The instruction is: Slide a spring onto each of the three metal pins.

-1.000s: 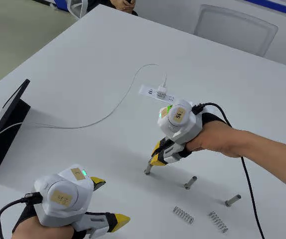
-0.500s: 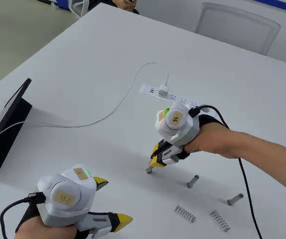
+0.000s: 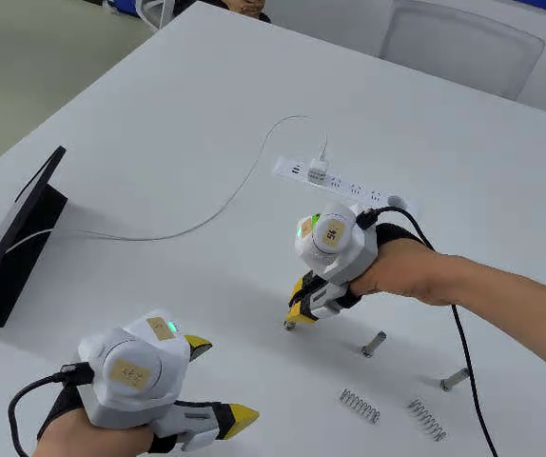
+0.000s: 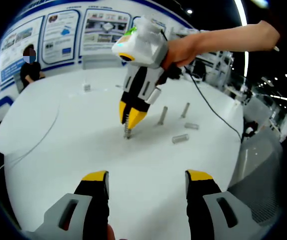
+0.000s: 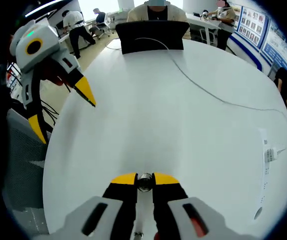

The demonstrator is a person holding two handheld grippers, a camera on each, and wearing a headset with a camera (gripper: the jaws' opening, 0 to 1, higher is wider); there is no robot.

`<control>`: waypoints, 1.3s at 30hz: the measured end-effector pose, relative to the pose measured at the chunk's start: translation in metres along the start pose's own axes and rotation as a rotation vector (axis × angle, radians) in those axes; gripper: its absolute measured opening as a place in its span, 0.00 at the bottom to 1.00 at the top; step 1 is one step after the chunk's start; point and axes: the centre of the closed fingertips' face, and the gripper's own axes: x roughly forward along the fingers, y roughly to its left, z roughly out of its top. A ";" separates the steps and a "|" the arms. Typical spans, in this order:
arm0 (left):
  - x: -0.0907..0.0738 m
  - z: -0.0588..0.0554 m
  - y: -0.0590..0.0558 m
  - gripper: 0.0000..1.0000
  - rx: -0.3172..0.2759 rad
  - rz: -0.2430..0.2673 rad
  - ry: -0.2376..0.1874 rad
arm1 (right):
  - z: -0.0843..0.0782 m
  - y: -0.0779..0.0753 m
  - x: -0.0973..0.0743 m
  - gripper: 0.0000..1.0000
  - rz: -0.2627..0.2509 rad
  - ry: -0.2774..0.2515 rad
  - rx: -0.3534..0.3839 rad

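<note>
Yellow-tipped left claw (image 3: 223,379): nearest the person, low over the white counter (image 3: 159,133). Jaws are spread wide with nothing between them.

Beyond it to the right, a first loose coil spring (image 3: 360,406) and a second loose coil spring (image 3: 423,420) lie flat on the counter, near each other but apart.

A little farther, the middle metal pin (image 3: 374,343) and the right-hand metal pin (image 3: 455,379) are both bare. The left gripper view shows them upright.

The left-hand metal pin (image 3: 290,325) stands directly under the right claw (image 3: 297,311), which points down at it. Its yellow tips are nearly closed on a small held coil spring (image 4: 127,124). The spring's lower end meets the pin's top; how far it sits over the pin, cannot tell. In the right gripper view, a round coil end sits between the tips.

Farther back is a white power strip (image 3: 344,181) with a plug in it. A thin white cable (image 3: 200,224) runs left toward a black flat screen (image 3: 11,243) at the counter's left edge. A grey chair (image 3: 463,43) stands past the far edge.
</note>
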 end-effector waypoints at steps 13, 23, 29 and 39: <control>0.000 -0.001 -0.001 0.63 -0.002 0.001 0.006 | -0.005 0.000 0.010 0.13 0.008 0.012 -0.003; 0.000 -0.003 -0.002 0.63 -0.004 -0.001 0.008 | -0.006 0.001 0.010 0.20 0.007 0.006 0.005; 0.000 -0.001 -0.003 0.63 0.004 -0.004 0.007 | -0.008 -0.001 -0.001 0.24 -0.009 -0.016 0.012; 0.000 0.001 -0.009 0.63 0.012 -0.015 0.008 | -0.016 0.001 -0.022 0.35 -0.045 -0.069 0.085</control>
